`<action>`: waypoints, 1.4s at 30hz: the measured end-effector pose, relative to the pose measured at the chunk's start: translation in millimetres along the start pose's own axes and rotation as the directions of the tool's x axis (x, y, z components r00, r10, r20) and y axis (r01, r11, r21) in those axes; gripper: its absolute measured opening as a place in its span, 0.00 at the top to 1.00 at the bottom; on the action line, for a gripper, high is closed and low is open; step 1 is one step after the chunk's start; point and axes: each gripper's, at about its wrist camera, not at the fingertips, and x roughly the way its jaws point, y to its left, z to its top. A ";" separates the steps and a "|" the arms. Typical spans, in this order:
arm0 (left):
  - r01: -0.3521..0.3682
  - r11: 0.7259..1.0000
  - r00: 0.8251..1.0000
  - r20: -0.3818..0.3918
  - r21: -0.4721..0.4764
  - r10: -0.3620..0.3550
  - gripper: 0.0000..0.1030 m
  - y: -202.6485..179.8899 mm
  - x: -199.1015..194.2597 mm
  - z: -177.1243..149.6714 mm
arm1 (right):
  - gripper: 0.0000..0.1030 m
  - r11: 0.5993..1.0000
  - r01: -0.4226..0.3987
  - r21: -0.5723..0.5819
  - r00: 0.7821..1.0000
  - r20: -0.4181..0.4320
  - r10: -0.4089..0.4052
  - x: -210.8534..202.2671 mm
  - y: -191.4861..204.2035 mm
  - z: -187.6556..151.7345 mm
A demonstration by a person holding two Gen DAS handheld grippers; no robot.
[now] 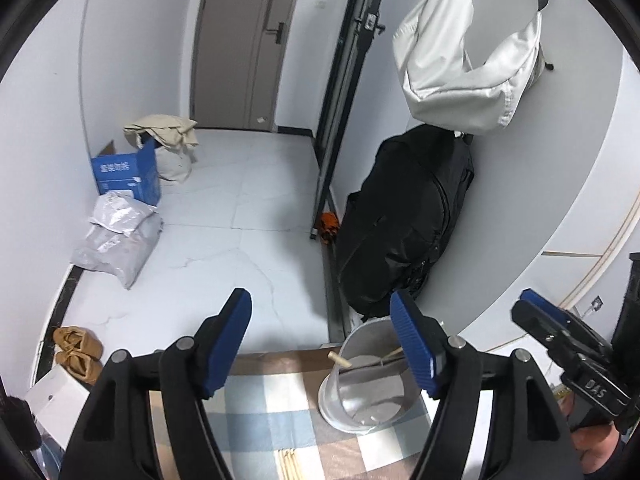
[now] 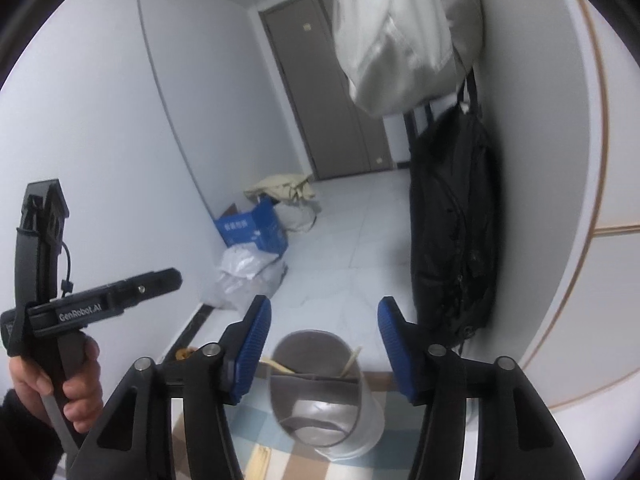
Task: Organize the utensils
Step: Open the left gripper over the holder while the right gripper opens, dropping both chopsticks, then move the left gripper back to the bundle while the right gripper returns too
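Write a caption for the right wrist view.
Open right gripper above a grey cup holding chopsticks on a checked cloth.

Home entryway or hallway: a grey door point(image 1: 240, 40) with a lever handle stood at the end of a pale tiled floor point(image 1: 248, 200), and tan slippers point(image 1: 76, 350) lay by the wall. A white garment point(image 1: 460, 64) and black backpack point(image 1: 404, 220) hung on the right wall. A blue cardboard box point(image 1: 128, 176), grey parcel bags point(image 1: 116, 236) and a beige cloth bundle point(image 1: 164, 128) sat along the left wall; a checked cloth point(image 1: 272, 408) covered the surface.
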 end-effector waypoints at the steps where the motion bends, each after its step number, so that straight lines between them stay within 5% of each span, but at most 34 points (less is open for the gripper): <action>1: -0.015 1.000 1.000 0.010 0.000 0.015 0.34 0.8 -3.2 -1.6 | 0.42 1.000 -0.003 -0.004 1.000 0.016 0.003 -7.7 5.7 -1.8; 6: -0.095 0.995 0.995 0.037 0.012 0.094 0.24 -0.9 -16.6 -12.0 | 0.32 0.999 -0.030 -0.016 0.997 0.075 0.031 -31.7 26.2 -13.7; 22: -0.185 0.983 0.971 0.153 0.004 0.182 0.06 9.9 -48.9 -67.1 | 0.04 0.995 -0.057 -0.082 0.987 0.144 0.068 -69.8 78.0 -86.2; 33: -0.202 0.977 0.972 0.109 -0.070 0.209 0.05 50.7 -23.1 -117.3 | 0.05 0.998 -0.019 -0.059 0.999 -0.036 0.017 -36.2 81.2 -150.8; 38: -0.227 0.970 0.970 0.063 -0.093 0.233 0.05 68.5 -9.8 -132.5 | 0.22 0.998 -0.004 -0.067 0.984 -0.176 -0.008 -8.3 81.5 -173.9; 42: -0.182 0.976 0.983 -0.005 -0.122 0.183 0.05 79.7 -6.7 -133.4 | 0.36 0.997 -0.003 -0.072 0.956 -0.292 -0.018 17.1 82.1 -192.9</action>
